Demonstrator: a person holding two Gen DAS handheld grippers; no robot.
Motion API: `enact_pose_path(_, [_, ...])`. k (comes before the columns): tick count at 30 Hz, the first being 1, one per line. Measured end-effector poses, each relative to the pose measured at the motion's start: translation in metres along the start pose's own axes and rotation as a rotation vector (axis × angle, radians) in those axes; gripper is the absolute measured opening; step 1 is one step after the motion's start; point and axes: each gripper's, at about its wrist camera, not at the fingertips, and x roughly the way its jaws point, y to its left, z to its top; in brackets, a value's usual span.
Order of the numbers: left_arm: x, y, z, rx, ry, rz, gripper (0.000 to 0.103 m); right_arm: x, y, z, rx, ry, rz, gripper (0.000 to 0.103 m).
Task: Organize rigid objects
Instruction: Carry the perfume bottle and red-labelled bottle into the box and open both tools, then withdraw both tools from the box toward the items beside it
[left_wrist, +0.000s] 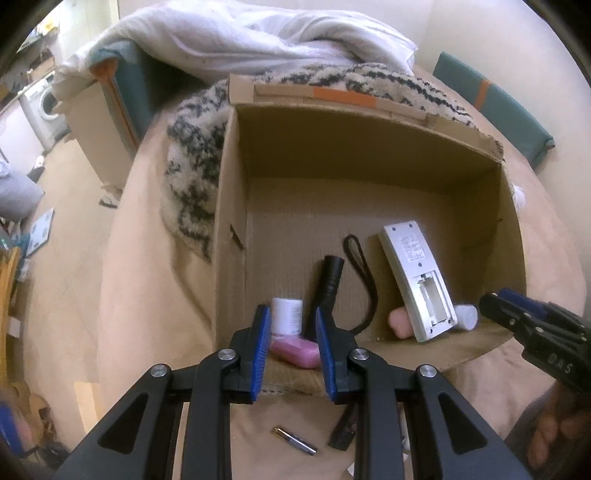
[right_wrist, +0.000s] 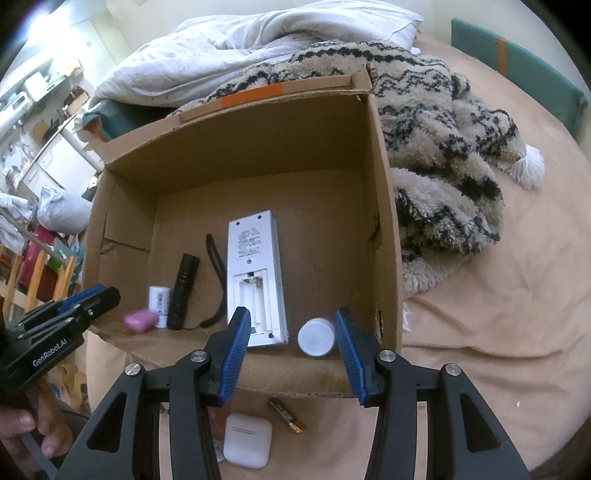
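An open cardboard box (left_wrist: 369, 147) (right_wrist: 384, 206) stands on the bed. Inside lie a white remote (left_wrist: 417, 280) (right_wrist: 255, 273) face down with its battery bay open, a black flashlight (left_wrist: 327, 284) (right_wrist: 183, 291) with a strap, a white bottle (left_wrist: 286, 315) (right_wrist: 159, 299), a pink soap bar (left_wrist: 295, 352) (right_wrist: 138, 320), a round white container (right_wrist: 316, 336) (left_wrist: 466, 315) and a pink lump (left_wrist: 399, 322). My left gripper (left_wrist: 291, 354) is open and empty over the box's near edge. My right gripper (right_wrist: 291, 354) is open and empty, also at the near edge. A battery (left_wrist: 295, 440) (right_wrist: 287, 415) and a white earbud case (right_wrist: 246, 439) lie on the sheet below.
A shaggy black-and-cream blanket (right_wrist: 443, 147) lies beside and behind the box, with a white duvet (left_wrist: 240, 37) beyond. A dark object (left_wrist: 343, 432) lies on the tan sheet (right_wrist: 498, 332) near the battery. A teal cushion (right_wrist: 517, 66) is at the far right.
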Motion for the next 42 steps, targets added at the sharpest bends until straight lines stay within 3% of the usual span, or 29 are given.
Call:
enact_pose_path(2, [-0.003,-0.002,0.0,0.01,-0.006,-0.001,0.025,-0.003,0.0,0.001,0.01,-0.013,0.024,0.061])
enact_pose_path(4, [-0.006,-0.005,-0.001,0.02,-0.015,0.006,0.046,-0.006,-0.001,0.001,0.019,-0.026,0.049,0.067])
enact_pose_path(6, [-0.009,-0.007,-0.001,0.024,-0.036,0.012,0.059,-0.007,-0.001,0.001,0.028,-0.03,0.074,0.075])
enact_pose_path(9, [-0.013,-0.01,-0.001,0.04,-0.056,0.033,0.061,-0.009,-0.001,0.001,0.038,-0.039,0.081,0.092])
enact_pose_path(11, [-0.012,-0.01,-0.001,0.045,-0.052,0.043,0.062,-0.01,-0.001,0.001,0.036,-0.046,0.079,0.095])
enact_pose_path(26, [-0.015,-0.007,-0.005,0.043,-0.04,0.053,0.062,-0.011,-0.002,0.0,0.033,-0.045,0.068,0.096])
enact_pose_path(36, [-0.041,0.003,-0.031,-0.035,-0.042,0.057,0.062,-0.036,0.008,-0.017,-0.007,-0.074,0.095,0.096])
enact_pose_path(42, [-0.031,0.014,-0.059,-0.105,0.08,0.077,0.062,-0.04,0.013,-0.038,0.017,-0.037,0.133,0.096])
